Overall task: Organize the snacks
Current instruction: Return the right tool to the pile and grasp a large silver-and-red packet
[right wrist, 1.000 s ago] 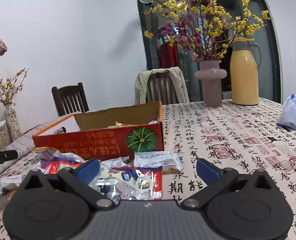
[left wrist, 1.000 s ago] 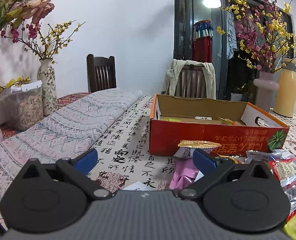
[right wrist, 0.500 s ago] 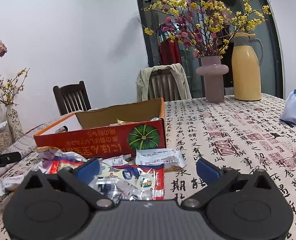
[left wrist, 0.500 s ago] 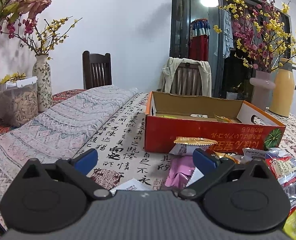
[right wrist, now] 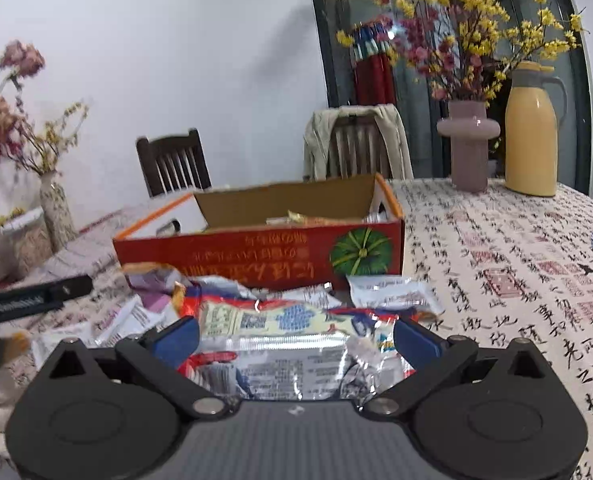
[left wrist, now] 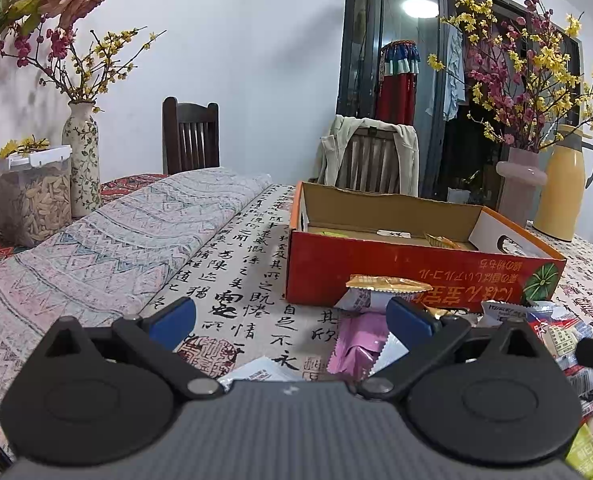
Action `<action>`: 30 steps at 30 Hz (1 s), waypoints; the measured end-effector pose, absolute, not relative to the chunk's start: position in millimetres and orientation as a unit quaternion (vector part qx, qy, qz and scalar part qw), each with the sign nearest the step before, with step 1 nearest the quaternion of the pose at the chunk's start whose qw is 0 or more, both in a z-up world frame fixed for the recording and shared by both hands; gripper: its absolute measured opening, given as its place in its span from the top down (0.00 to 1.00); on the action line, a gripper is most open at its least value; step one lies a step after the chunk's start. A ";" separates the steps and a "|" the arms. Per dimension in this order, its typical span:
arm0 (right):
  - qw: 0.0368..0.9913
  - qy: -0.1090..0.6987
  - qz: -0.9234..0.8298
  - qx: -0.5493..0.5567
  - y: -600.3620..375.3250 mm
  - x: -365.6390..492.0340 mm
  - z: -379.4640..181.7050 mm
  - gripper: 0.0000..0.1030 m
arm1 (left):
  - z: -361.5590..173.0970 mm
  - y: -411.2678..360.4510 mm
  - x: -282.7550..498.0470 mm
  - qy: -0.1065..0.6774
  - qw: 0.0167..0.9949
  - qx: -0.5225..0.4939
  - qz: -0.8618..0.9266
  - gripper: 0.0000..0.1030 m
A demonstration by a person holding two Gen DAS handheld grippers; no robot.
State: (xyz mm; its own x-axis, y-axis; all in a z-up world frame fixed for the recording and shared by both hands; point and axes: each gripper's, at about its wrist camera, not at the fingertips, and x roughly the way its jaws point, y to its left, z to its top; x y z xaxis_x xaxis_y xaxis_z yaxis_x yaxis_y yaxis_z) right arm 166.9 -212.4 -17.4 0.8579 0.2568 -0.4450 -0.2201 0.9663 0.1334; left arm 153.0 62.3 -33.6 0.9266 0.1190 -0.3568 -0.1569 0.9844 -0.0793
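I'm lining up a pick: my right gripper point(right wrist: 295, 334) sits spread wide over the foil pack point(right wrist: 292, 360) at lower centre, nothing pinched yet. Next I'd guess drop, close, carry to the box point(right wrist: 256, 252) mid-frame. Left gripper point(left wrist: 290, 318) is wide too, empty. Only the left view shows the pink packet point(left wrist: 356, 346); only the right shows the pack.

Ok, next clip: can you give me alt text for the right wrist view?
The open right tool hangs low over a silver and red snack packet in a heap of wrappers on a calligraphy-print tablecloth. Behind the heap stands an open red cardboard box, with a pink vase and a yellow jug further back.
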 end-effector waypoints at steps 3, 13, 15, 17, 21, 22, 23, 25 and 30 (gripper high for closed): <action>0.958 0.259 0.121 0.036 -206.6 174.6 -24.4 0.00 | -33.5 63.0 152.6 0.177 0.980 -0.055 0.068 0.00; 0.953 0.276 0.121 0.041 -205.9 180.8 -33.3 0.00 | -33.5 63.6 150.4 0.171 0.981 -0.059 0.065 0.00; 0.953 0.276 0.119 0.038 -204.8 181.0 -33.2 0.00 | -33.5 63.6 150.4 0.171 0.981 -0.059 0.065 0.00; 0.953 0.278 0.118 0.033 -202.9 181.5 -33.2 0.00 | -33.5 63.6 150.4 0.171 0.981 -0.059 0.065 0.00; 0.951 0.283 0.123 0.020 -200.0 183.4 -33.1 0.00 | -33.5 63.7 150.3 0.171 0.981 -0.059 0.065 0.00; 0.951 0.284 0.124 0.017 -199.6 183.7 -32.9 0.00 | -33.5 63.7 150.2 0.170 0.981 -0.059 0.065 0.00; 0.950 0.285 0.125 0.016 -199.6 183.9 -32.7 0.00 | -33.5 63.7 150.2 0.170 0.981 -0.059 0.065 0.00; 0.950 0.285 0.128 0.016 -200.1 184.0 -32.5 0.00 | -33.5 63.8 150.1 0.170 0.981 -0.059 0.065 0.00; 0.950 0.284 0.131 0.014 -200.9 183.2 -32.5 0.00 | -33.1 63.8 149.4 0.169 0.982 -0.061 0.063 0.00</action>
